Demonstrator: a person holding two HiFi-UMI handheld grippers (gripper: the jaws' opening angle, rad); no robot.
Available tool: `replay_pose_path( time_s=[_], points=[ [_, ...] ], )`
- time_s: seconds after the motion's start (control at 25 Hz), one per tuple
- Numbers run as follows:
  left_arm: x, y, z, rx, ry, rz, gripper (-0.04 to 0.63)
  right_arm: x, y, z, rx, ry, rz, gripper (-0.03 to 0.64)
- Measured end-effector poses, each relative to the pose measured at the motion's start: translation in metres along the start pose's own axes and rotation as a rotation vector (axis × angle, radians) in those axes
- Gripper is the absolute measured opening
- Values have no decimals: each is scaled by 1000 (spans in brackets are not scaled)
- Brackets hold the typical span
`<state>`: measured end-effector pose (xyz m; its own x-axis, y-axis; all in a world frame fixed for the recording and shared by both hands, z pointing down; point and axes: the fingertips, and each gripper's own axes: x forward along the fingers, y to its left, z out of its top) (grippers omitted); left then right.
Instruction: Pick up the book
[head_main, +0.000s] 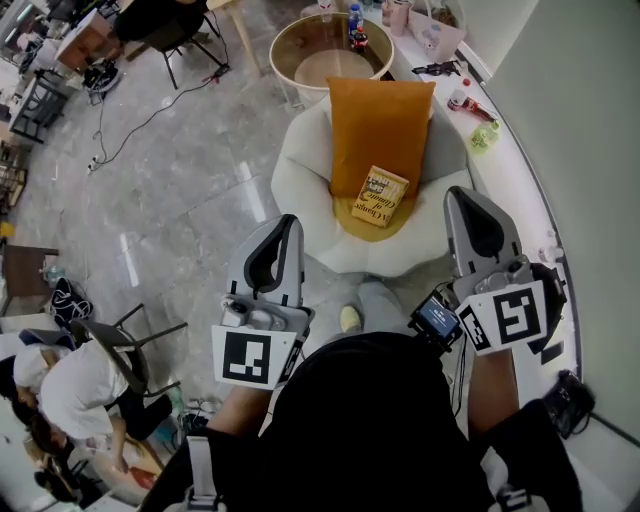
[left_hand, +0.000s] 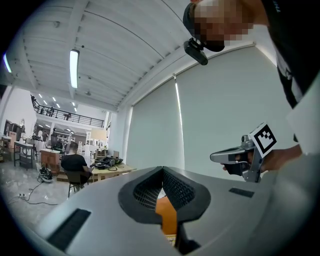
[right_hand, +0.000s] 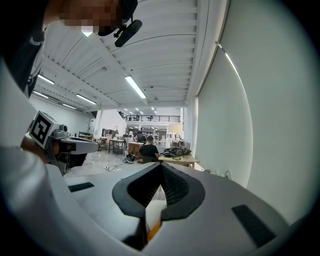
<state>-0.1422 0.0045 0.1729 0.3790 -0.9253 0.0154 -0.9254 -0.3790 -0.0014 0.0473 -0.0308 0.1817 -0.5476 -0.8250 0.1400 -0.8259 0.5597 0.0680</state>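
We wear a black top. Our left gripper and right gripper are pale grey shells with black ribbed jaw linings. The left cube and right cube are white with black square markers.

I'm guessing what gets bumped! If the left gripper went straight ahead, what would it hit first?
The left gripper would probably meet the white armchair, near its orange cushion, seen between its jaws; depth unclear.

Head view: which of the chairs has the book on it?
The white armchair in the middle: the yellow book lies on its seat, against the orange cushion. The dark chair at lower left shows none.
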Motion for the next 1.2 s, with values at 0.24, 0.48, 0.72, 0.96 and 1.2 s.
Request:
replay_pose_path(
  time_s=[0.24,0.48,0.72,0.96,1.2],
  points=[
    [49,0,-9,0,39,-6,11,30,-39,-10,17,21,3,12],
    [87,-1,-14,-15,63,4,11,56,-69,-20,42,35,16,12],
    [114,-3,-13,4,54,-5,11,76,-90,-25,53,43,39,12],
    [136,-3,-9,14,51,11,11,89,-109,-30,56,51,63,12],
    [149,-1,-14,49,94,49,11,99,-126,-36,71,49,79,12]
  ],
)
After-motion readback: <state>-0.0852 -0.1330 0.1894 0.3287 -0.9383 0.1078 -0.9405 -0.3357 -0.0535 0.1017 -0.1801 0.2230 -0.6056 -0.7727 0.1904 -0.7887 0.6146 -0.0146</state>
